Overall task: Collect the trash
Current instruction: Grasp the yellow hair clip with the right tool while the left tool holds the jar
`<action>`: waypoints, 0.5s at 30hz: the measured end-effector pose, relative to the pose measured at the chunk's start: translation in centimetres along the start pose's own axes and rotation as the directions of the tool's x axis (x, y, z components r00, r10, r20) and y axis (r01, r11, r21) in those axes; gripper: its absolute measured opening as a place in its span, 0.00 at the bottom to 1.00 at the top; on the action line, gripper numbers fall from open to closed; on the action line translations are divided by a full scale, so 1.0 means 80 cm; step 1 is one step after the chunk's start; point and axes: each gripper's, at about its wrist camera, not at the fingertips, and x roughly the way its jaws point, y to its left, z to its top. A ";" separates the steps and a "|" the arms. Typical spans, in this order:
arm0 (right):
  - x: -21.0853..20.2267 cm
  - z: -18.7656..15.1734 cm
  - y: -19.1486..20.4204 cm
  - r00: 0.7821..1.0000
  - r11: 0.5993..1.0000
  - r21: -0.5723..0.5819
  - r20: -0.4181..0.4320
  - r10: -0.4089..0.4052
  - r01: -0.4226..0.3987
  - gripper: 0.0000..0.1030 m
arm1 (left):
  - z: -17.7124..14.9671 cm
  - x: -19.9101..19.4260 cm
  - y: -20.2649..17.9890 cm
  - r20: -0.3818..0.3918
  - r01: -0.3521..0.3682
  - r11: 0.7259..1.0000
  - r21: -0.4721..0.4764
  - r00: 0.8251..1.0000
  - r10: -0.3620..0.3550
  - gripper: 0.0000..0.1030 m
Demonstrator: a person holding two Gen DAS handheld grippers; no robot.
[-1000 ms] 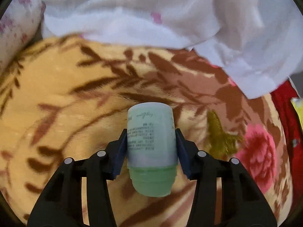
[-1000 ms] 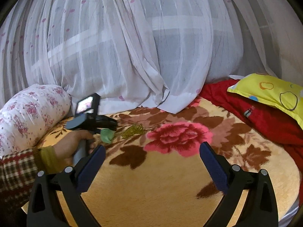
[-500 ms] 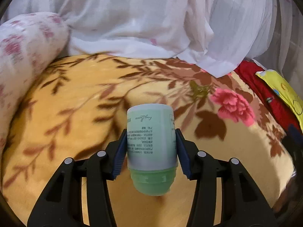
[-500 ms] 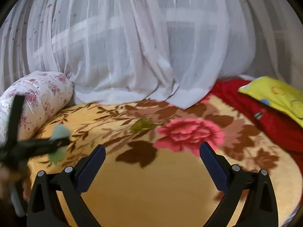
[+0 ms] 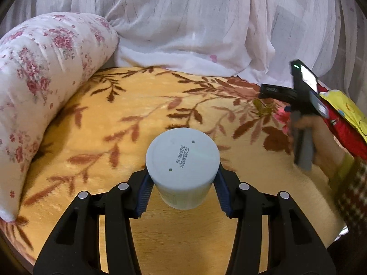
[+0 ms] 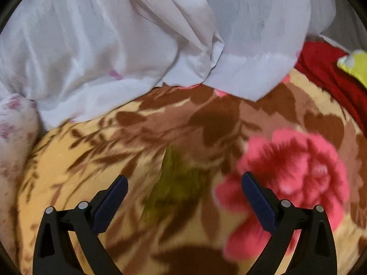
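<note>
My left gripper (image 5: 182, 191) is shut on a pale green plastic bottle (image 5: 182, 167), held above the floral blanket with its flat printed bottom facing the camera. My right gripper (image 6: 184, 191) is open and empty, low over a crumpled olive-green wrapper (image 6: 174, 181) that lies on the blanket between and just ahead of its fingers. The wrapper also shows in the left wrist view (image 5: 263, 107), small and far right. The right gripper's body (image 5: 300, 100) and the hand holding it appear there too.
A yellow blanket (image 5: 114, 137) with brown leaves and a pink flower (image 6: 293, 174) covers the bed. A rose-print bolster (image 5: 34, 87) lies at the left. White netting (image 5: 195, 23) hangs behind. A red cloth (image 6: 328, 73) and a yellow pillow (image 5: 346, 107) lie at the right.
My left gripper has lifted and tilted back, so the bottle now shows its bottom. My right gripper has moved forward and down to the olive wrapper.
</note>
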 end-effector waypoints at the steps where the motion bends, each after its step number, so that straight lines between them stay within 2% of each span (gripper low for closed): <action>1: 0.006 0.004 0.001 1.000 1.000 0.000 -0.002 -0.015 0.015 0.95 | 0.000 -0.001 0.002 0.000 0.002 1.000 -0.001 1.000 -0.002 0.46; 7: 0.046 0.017 0.017 0.992 0.995 -0.026 -0.079 -0.096 0.094 0.95 | -0.003 -0.003 0.013 0.000 0.010 1.000 -0.017 1.000 -0.010 0.46; 12: 0.061 0.009 0.034 0.984 0.986 -0.096 -0.098 -0.146 0.137 0.95 | -0.006 -0.003 0.017 -0.008 0.017 0.999 -0.029 1.000 -0.017 0.46; 13: 0.064 0.006 0.037 0.982 0.982 -0.114 -0.100 -0.160 0.148 0.90 | -0.007 -0.004 0.016 -0.007 0.017 1.000 -0.027 1.000 -0.017 0.46; 14: 0.065 0.004 0.038 0.981 0.981 -0.127 -0.103 -0.163 0.150 0.71 | -0.007 -0.005 0.016 -0.007 0.015 1.000 -0.024 1.000 -0.016 0.46; 15: 0.068 0.002 0.040 0.980 0.978 -0.154 -0.119 -0.158 0.139 0.59 | -0.008 -0.006 0.016 -0.009 0.016 1.000 -0.024 1.000 -0.016 0.46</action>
